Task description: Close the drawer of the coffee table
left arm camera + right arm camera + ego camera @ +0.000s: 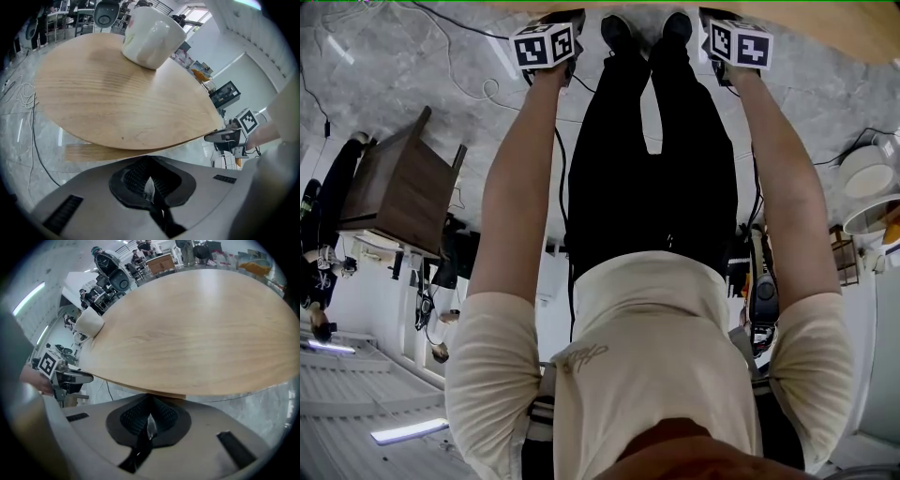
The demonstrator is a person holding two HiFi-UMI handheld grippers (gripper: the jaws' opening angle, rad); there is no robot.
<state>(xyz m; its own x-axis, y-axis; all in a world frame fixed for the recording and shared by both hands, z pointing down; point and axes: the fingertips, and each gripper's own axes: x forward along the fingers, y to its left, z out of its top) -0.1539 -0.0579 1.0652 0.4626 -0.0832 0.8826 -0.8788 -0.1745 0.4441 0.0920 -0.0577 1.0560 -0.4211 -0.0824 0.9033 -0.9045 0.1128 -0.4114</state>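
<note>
Light-wood oval counter [108, 98], smooth grained top w/ a thin edge. A white ceramic mug [151, 35] sits on its far part. In the head view only a tan strip of the counter [825, 23] shows at the frame top. Just under the near edge a flat light-wood slab [89, 152] sticks out past the top. Can't tell if that's the drawer front, or how far it's out. The right gripper view has a small tan bit [171, 397] under the edge.

Both bare forearms run straight fwd, roughly parallel, either side of the person's black trousers [652, 159]. Left hand-held gripper [546, 47] and right hand-held gripper [737, 42] are level w/ each other, near the counter edge and below the top. Left hand-held gripper [149, 182]: jaws pressed together, nothing between. Right hand-held gripper [149, 420]: same, clenched and empty.
</note>
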